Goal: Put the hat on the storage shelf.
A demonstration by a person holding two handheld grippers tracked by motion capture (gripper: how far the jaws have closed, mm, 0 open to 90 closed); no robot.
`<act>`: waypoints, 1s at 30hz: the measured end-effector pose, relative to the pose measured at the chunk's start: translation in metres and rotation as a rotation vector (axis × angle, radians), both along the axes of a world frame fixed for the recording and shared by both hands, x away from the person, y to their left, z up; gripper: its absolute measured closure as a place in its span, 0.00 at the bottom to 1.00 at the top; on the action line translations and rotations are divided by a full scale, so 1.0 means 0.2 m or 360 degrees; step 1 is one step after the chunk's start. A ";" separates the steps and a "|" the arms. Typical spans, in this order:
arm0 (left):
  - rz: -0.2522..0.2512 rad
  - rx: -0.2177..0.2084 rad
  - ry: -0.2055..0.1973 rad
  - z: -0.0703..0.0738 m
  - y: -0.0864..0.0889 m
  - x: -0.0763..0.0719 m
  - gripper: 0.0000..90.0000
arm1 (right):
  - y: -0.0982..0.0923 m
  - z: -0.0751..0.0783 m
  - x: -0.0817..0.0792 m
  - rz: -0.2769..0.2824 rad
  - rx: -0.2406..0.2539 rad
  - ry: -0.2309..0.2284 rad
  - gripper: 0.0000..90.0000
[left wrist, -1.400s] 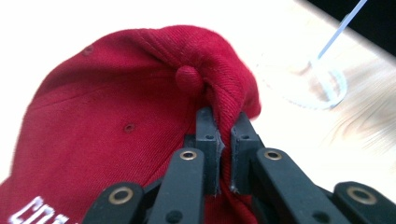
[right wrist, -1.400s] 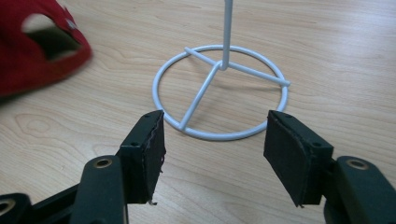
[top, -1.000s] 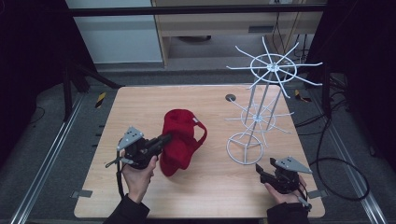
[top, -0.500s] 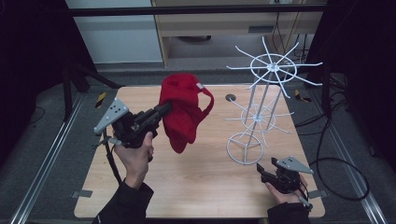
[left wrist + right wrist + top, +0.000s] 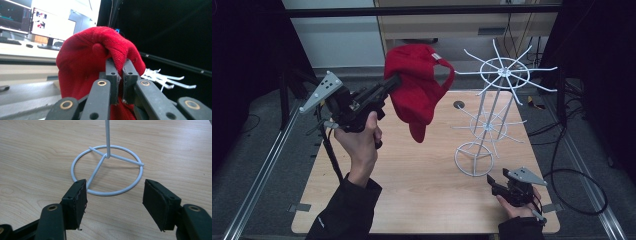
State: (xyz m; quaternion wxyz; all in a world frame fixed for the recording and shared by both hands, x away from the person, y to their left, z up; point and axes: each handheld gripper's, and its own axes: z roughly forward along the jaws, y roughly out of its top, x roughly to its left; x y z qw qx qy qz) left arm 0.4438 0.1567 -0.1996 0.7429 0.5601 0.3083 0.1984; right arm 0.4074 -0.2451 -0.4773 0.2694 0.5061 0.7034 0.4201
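Observation:
A red knitted hat (image 5: 418,85) hangs in the air well above the table, left of the white wire stand (image 5: 492,107). My left gripper (image 5: 393,81) is shut on a fold of the hat (image 5: 100,57), the two jaws pinching the fabric together. The stand's upper prongs (image 5: 165,78) show to the right behind the hat. My right gripper (image 5: 493,184) rests low at the table's front right, open, with nothing between its pads (image 5: 77,200). It faces the stand's round wire base (image 5: 107,171), just short of it.
The wooden table (image 5: 422,180) has metal rails along both sides. A small round dark spot (image 5: 458,105) lies on the far part of the table. Cables (image 5: 572,170) trail off the right edge. A counter with monitors (image 5: 40,22) stands behind.
My left gripper has lifted the red hat off the table, up and toward the far side, so it now hangs beside the stand's top. The right gripper has stayed put.

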 end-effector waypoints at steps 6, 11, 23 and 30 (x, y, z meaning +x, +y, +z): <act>-0.0018 -0.0030 -0.0035 0.07 -0.06 0.01 0.95 | 0.00 0.00 0.00 -0.0002 0.0003 0.0004 0.40; -0.0017 -0.0063 -0.0069 0.11 -0.06 0.01 0.95 | -0.01 0.00 0.00 -0.0004 0.0007 -0.0001 0.40; -0.0067 -0.0035 -0.0076 0.14 -0.14 0.02 0.95 | 0.00 0.00 0.00 -0.0001 0.0003 0.0002 0.40; -0.0069 0.0025 0.0000 0.05 -0.17 0.05 0.95 | 0.00 0.00 0.00 0.0002 0.0004 0.0000 0.40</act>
